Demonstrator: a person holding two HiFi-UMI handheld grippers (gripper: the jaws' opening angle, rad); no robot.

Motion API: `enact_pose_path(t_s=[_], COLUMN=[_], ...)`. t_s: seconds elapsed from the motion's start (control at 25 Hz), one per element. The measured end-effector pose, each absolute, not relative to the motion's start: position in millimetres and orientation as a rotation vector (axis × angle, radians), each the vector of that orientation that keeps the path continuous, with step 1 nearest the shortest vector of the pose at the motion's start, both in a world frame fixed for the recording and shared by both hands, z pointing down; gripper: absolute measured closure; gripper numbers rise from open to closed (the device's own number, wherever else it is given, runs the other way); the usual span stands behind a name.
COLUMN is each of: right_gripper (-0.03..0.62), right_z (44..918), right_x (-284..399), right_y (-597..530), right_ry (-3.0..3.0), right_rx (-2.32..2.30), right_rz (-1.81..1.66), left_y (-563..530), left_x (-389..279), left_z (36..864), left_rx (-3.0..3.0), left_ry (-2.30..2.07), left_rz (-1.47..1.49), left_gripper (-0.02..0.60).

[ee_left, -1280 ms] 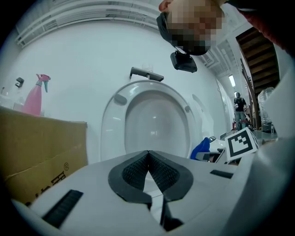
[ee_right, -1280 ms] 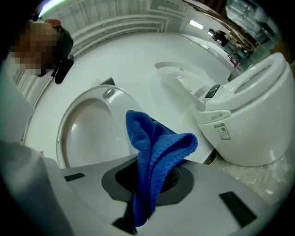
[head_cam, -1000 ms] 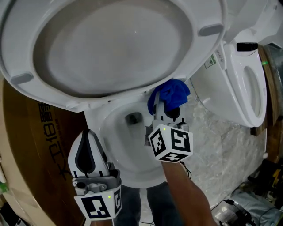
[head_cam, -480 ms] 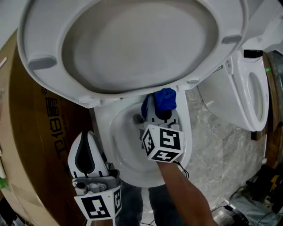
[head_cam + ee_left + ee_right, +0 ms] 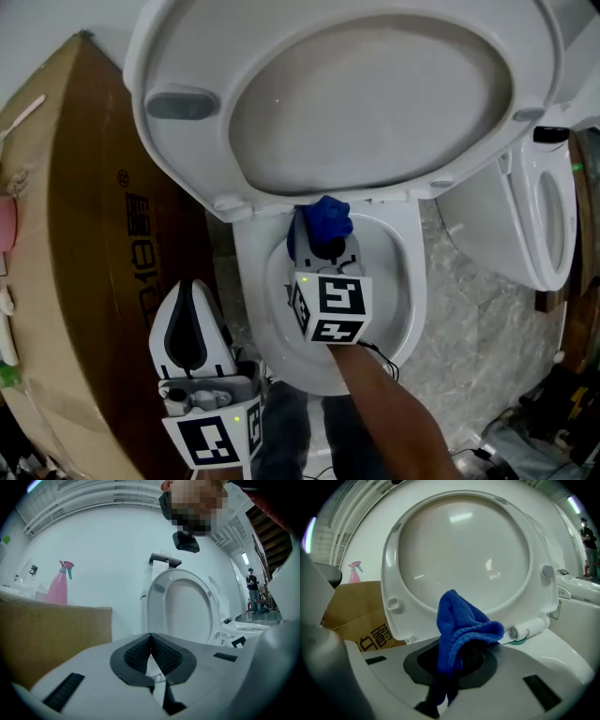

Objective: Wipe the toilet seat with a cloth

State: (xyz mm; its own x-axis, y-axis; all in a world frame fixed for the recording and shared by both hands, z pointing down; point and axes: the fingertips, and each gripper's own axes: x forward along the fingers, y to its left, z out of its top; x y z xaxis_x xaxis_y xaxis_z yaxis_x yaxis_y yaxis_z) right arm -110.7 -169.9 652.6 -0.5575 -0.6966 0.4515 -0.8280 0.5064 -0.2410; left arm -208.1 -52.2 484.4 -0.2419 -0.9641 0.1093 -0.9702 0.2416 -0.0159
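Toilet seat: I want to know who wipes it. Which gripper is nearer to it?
Right. The right gripper, shut on the blue cloth, is over the bowl just below the raised toilet seat; the left gripper, shut and empty, is farther back beside the cardboard box.

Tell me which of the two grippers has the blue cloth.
The right gripper, over the toilet bowl: its jaws are clamped on the blue cloth. The left gripper, beside the cardboard box, is shut with nothing between its jaws.
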Motion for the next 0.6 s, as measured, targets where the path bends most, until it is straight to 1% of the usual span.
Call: enact_pose_path(t_s=[0.16, 0.32, 0.48, 0.6], right_gripper=[0.528, 0.528, 0.528, 0.528], right_z=[649, 624, 577, 519], right_x=[-111, -108, -93, -82], right_y=[-168, -157, -141, -134], right_ry=[-2.450, -2.484, -2.541, -2.631], right_rx=[1.276, 1.235, 1.226, 1.238], right_rz=[0.639, 0.620, 0.565, 0.476], left_y=[-48, -50, -54, -61], left_x=[-214, -209, -198, -189], left_z=[480, 467, 443, 416], left_rx=[1.881, 1.888, 1.913, 1.937], left_ry=[-2.417, -2.412, -2.397, -2.392], left_rz=[0.113, 0.101, 0.091, 0.074], left_gripper=[0.566, 0.566, 0.566, 0.566])
